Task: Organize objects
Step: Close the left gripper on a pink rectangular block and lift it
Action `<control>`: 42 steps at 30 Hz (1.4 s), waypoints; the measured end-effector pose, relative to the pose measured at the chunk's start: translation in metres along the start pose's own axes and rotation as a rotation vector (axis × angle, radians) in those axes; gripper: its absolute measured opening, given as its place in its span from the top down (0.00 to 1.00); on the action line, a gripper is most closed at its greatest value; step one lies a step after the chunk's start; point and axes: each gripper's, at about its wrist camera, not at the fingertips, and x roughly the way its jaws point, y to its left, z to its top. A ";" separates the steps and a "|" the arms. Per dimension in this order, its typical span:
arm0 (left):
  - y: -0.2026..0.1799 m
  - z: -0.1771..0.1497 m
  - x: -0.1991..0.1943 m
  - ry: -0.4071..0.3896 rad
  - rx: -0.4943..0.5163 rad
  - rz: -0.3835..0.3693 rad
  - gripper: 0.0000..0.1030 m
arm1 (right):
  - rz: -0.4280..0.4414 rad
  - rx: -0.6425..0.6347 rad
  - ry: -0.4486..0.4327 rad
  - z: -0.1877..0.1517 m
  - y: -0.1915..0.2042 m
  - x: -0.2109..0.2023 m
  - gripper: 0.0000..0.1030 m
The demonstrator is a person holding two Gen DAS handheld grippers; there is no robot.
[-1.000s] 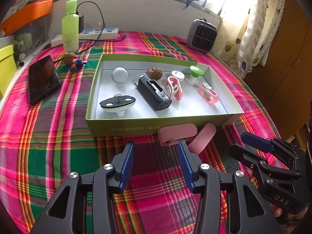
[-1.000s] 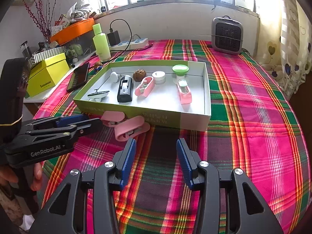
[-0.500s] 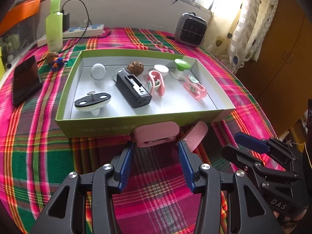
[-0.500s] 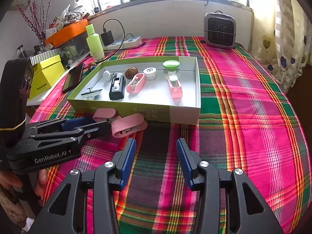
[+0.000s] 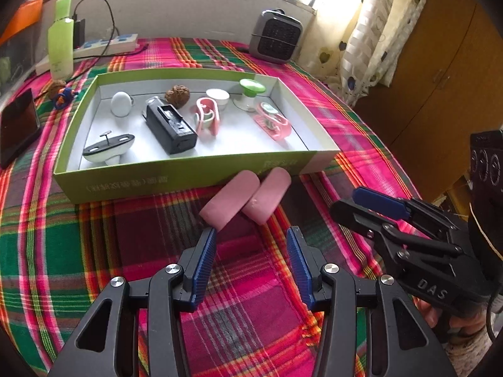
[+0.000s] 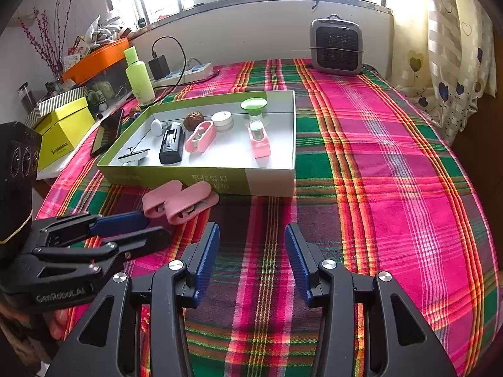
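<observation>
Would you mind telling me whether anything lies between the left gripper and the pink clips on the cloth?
Nothing visible does. The left gripper is open with only bare tablecloth between it and the pink clips, which lie against the front wall of the box.

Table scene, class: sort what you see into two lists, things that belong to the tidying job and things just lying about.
Job: tray; pink clips; left tongs.
Lying about: heater; green bottle; phone; power strip.

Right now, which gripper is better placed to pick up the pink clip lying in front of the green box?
Probably the left gripper: its open jaws point at the pink plastic clip just ahead. The right gripper aims at bare tablecloth.
</observation>
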 end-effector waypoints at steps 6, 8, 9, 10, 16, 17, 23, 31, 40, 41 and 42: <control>0.007 0.001 -0.008 -0.044 0.003 0.072 0.57 | 0.018 -0.015 0.009 0.001 0.008 0.005 0.56; 0.010 0.003 -0.008 -0.048 0.006 0.084 0.57 | 0.021 -0.013 0.013 0.000 0.008 0.006 0.56; 0.010 0.005 -0.008 -0.049 0.020 0.092 0.56 | 0.021 -0.013 0.014 0.000 0.009 0.007 0.56; 0.010 0.006 -0.007 -0.052 0.030 0.103 0.56 | 0.021 -0.012 0.014 0.000 0.008 0.007 0.56; 0.008 0.012 0.002 -0.054 0.088 0.140 0.56 | 0.019 -0.008 0.017 -0.001 0.009 0.007 0.56; 0.007 0.013 0.004 -0.051 0.092 0.139 0.56 | 0.019 -0.008 0.016 -0.001 0.009 0.007 0.56; 0.004 0.013 0.010 -0.042 0.107 0.110 0.56 | 0.018 0.002 0.019 -0.002 0.005 0.006 0.56; -0.004 0.011 0.012 -0.038 0.113 0.081 0.71 | 0.016 0.018 0.019 -0.002 0.000 0.004 0.56; -0.013 0.005 0.012 -0.031 0.111 0.056 0.84 | 0.017 0.021 0.020 -0.003 -0.001 0.004 0.56; -0.016 0.003 0.011 -0.030 0.118 0.053 0.84 | 0.016 0.022 0.018 -0.003 -0.001 0.004 0.56; -0.018 0.001 0.010 -0.028 0.123 0.040 0.84 | 0.017 0.023 0.017 -0.003 -0.002 0.003 0.56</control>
